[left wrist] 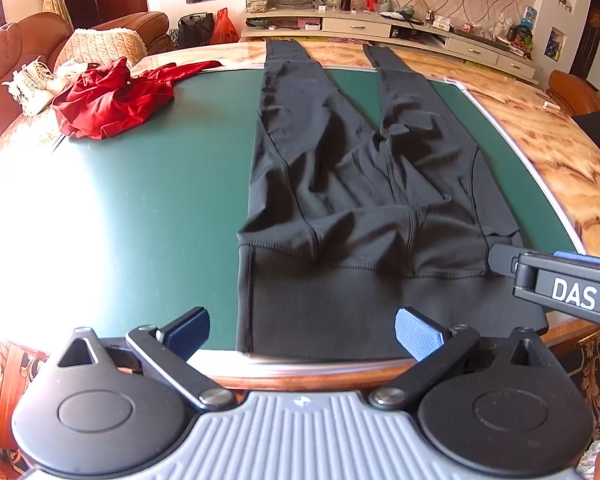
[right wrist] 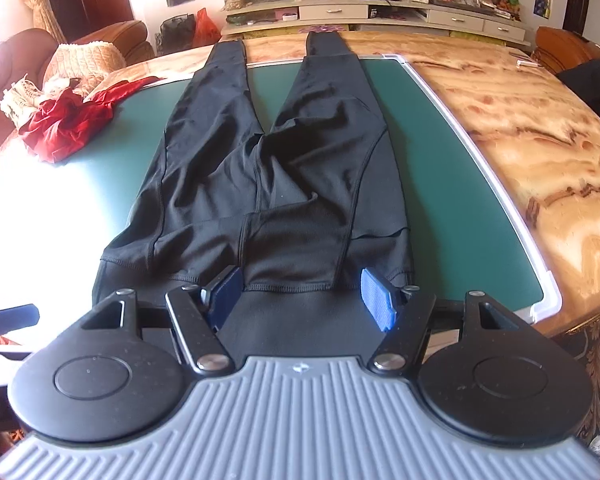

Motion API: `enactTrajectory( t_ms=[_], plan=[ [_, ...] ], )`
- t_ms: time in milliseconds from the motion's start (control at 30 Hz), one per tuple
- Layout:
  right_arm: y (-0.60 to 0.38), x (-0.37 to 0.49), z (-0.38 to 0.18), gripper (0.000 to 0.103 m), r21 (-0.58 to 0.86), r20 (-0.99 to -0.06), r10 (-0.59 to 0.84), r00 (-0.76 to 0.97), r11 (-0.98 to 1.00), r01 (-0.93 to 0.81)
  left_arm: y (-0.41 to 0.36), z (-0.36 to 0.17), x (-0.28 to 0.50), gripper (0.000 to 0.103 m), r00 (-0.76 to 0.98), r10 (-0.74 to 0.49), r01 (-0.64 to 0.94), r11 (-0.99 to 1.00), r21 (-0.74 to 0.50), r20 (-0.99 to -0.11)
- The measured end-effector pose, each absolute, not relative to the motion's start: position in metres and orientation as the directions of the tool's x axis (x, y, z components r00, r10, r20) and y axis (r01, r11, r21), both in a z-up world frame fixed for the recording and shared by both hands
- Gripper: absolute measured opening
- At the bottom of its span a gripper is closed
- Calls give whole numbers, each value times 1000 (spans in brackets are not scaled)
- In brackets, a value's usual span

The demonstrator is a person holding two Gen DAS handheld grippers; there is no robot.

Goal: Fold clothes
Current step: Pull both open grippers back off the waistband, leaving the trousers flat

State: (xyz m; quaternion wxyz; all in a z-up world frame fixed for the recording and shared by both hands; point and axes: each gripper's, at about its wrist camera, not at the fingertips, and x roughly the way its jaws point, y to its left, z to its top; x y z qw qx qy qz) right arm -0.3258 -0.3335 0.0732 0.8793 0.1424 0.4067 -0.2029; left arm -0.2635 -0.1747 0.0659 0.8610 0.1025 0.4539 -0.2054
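My left tongs [left wrist: 302,334] and right tongs [right wrist: 302,296] gape, released, over the waistband of black stretchy leggings [left wrist: 340,184] spread mid-frame on the green tabletop [left wrist: 160,200]; slick fabric could slip, skewing any fold.

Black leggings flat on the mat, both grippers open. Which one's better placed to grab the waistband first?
Right, probably. The right gripper already straddles the leggings at the waistband; the left gripper sits back at the table edge, short of the cloth.
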Motion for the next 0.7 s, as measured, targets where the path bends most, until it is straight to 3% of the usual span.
enactTrajectory(
  t_ms=[367,700],
  plan=[
    [-308,-341,71,74,25,-735,-303,607,882,471,-166,56,-284,102,539,-282,449,893,-13,-793],
    [-302,-360,68,74,83,-732,-255,632,887,454,-152,51,-290,102,546,-286,419,907,-38,-788]
  ],
)
